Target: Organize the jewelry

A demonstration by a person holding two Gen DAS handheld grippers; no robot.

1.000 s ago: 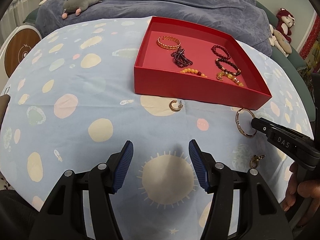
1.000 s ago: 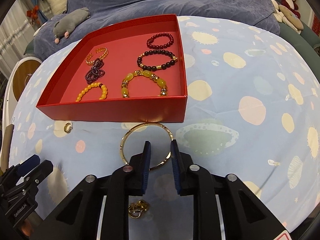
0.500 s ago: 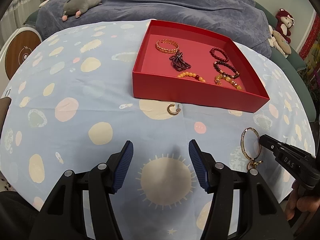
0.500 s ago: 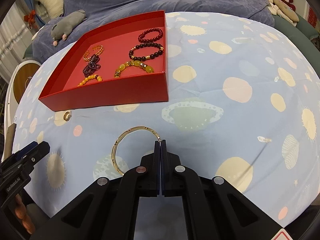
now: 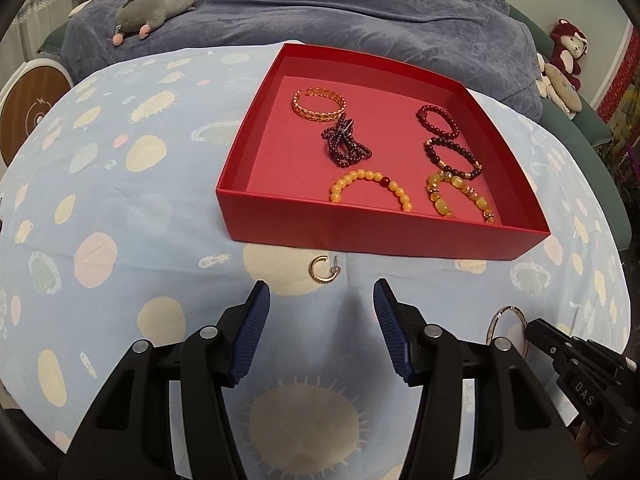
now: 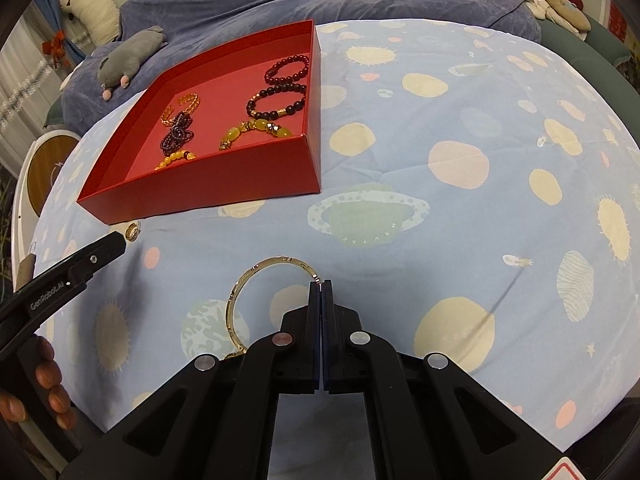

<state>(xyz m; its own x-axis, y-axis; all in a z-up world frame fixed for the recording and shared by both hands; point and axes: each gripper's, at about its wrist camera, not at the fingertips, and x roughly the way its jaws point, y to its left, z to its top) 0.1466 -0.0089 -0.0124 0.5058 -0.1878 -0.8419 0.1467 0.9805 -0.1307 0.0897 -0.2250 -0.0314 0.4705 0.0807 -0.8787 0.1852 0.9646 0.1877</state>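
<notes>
A red tray (image 5: 372, 236) (image 6: 200, 196) on the patterned cloth holds several bracelets. My right gripper (image 6: 321, 283) is shut on a thin gold bangle (image 6: 256, 276) and holds it raised above the cloth; the bangle also shows at the lower right of the left wrist view (image 5: 505, 319), beside the right gripper (image 5: 534, 326). A small gold hoop earring (image 5: 322, 269) (image 6: 132, 233) lies on the cloth just in front of the tray. My left gripper (image 5: 322, 320) is open and empty, a short way behind the earring; its tip also shows in the right wrist view (image 6: 116, 242).
The round table is covered with a light blue planet-print cloth (image 6: 460, 160). Behind it is a blue-covered sofa (image 5: 340, 8) with a grey plush toy (image 5: 156, 4). More plush toys (image 5: 564, 64) sit at the far right.
My right gripper closed on the gold bangle and lifted it off the cloth. My left gripper moved forward toward the earring and the tray, still open.
</notes>
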